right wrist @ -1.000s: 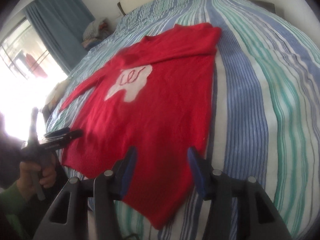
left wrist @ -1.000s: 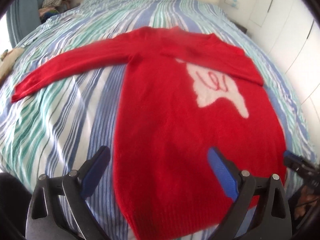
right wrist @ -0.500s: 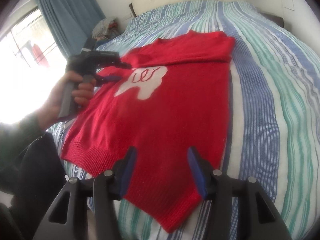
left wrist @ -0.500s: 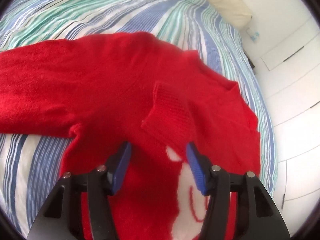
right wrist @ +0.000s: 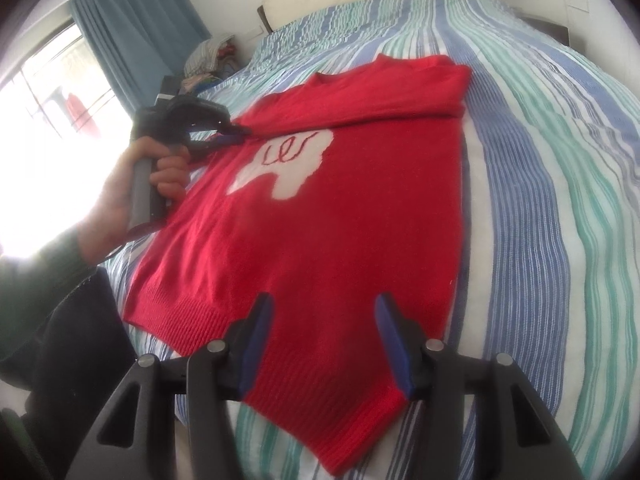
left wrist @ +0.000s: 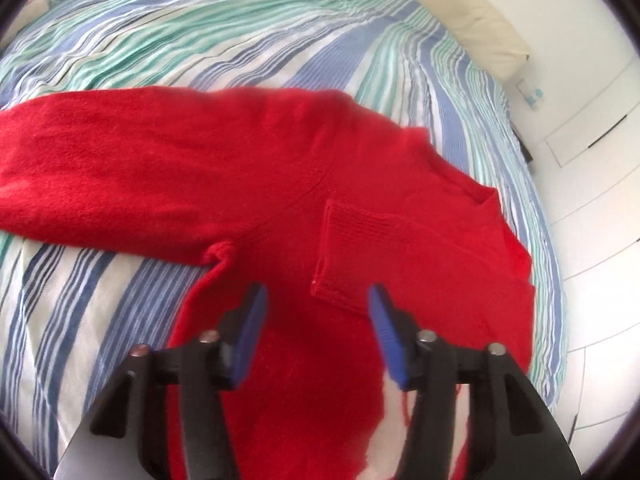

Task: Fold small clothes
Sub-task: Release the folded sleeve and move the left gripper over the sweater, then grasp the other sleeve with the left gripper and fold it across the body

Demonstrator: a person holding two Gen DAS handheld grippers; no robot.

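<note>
Left wrist view: a red sweater lies flat on a bed with a striped blue, green and white cover. One sleeve stretches straight out to the left across the cover. The other sleeve is folded over the chest, its ribbed cuff lying just ahead of the left gripper. The blue-padded fingers have just been parting slightly; they stand apart above the knit, one on either side of the cuff's near edge, grasping nothing.

Right wrist view: the same sweater spreads across the bed, its white patch with red script facing up and its ribbed hem nearest the camera. The right gripper hovers over the hem with its fingers spread and nothing between them. At the sweater's far side, a hand with a dark green sleeve holds the left gripper near the chest. A blue curtain hangs by a bright window.
</note>
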